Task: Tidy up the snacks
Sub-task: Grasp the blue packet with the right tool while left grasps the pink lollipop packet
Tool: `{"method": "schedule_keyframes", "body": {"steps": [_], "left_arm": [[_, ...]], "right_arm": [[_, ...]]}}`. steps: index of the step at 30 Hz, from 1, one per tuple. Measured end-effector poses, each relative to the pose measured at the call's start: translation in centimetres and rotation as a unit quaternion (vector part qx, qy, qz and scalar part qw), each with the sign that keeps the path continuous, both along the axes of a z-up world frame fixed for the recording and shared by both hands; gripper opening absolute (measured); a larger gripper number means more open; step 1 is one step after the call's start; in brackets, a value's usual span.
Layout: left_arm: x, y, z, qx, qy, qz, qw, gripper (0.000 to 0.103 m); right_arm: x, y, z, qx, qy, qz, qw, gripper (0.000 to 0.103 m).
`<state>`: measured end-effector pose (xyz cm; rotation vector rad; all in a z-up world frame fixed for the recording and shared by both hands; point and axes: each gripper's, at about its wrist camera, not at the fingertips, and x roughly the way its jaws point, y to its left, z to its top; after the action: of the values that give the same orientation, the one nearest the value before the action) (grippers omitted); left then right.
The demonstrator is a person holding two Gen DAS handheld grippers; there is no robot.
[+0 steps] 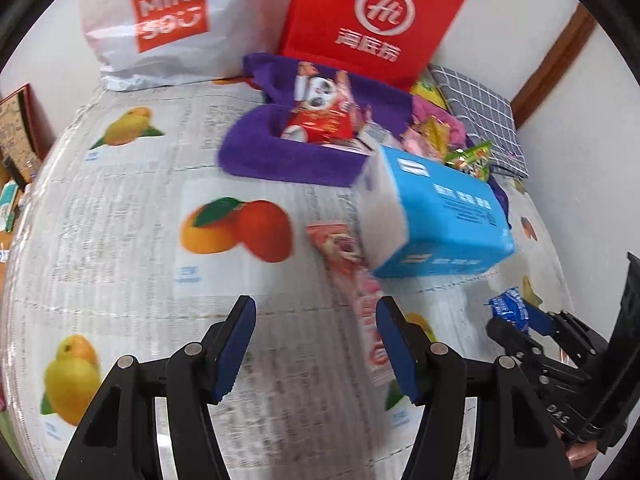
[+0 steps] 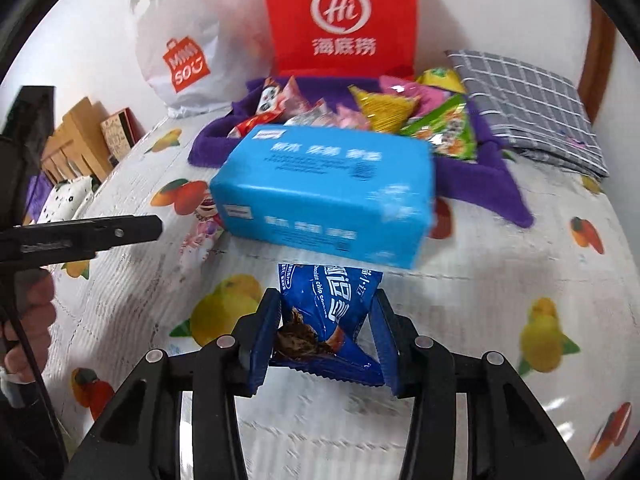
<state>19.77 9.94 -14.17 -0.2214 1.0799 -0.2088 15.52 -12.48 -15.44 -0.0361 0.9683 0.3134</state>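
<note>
My right gripper (image 2: 326,334) is shut on a blue chocolate-chip cookie packet (image 2: 328,312), held above the fruit-print tablecloth (image 2: 480,320); the packet also shows in the left wrist view (image 1: 510,306). My left gripper (image 1: 316,340) is open and empty above the cloth, with a pink-red snack pack (image 1: 356,280) lying by its right finger. A purple fabric tray (image 1: 280,156) at the back holds several snack packets, among them a red panda one (image 1: 320,108). A blue tissue pack (image 2: 324,192) lies in front of the tray.
A red paper bag (image 2: 340,16) and a white Miniso bag (image 2: 188,64) stand at the back wall. A grey checked cloth (image 2: 528,104) lies at the back right. Wooden boxes (image 2: 76,140) sit off the left edge.
</note>
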Motion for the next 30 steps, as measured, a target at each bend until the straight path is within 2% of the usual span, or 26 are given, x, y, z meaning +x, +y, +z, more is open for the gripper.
{"method": "schedule_keyframes", "body": {"steps": [8, 14, 19, 25, 30], "left_arm": [[1.3, -3.2, -1.0, 0.01, 0.012, -0.022, 0.9996, 0.06], [1.9, -4.5, -2.2, 0.025, 0.022, -0.021, 0.9992, 0.059], [1.9, -5.4, -2.4, 0.062, 0.012, -0.021, 0.9978, 0.055], [2.1, -6.1, -2.3, 0.095, 0.001, -0.017, 0.9953, 0.043], [2.0, -5.5, -2.3, 0.108, -0.006, -0.007, 0.9941, 0.025]], "right_arm": [[-0.9, -4.5, 1.2, 0.01, -0.016, -0.033, 0.999, 0.045], [-0.6, -6.8, -0.2, 0.011, -0.002, -0.055, 0.998, 0.045], [-0.6, -7.8, -1.0, 0.025, 0.006, -0.059, 0.998, 0.045], [-0.6, -7.8, -1.8, 0.03, 0.012, -0.061, 0.998, 0.045], [-0.5, -7.6, -2.6, 0.03, 0.014, -0.059, 0.998, 0.045]]}}
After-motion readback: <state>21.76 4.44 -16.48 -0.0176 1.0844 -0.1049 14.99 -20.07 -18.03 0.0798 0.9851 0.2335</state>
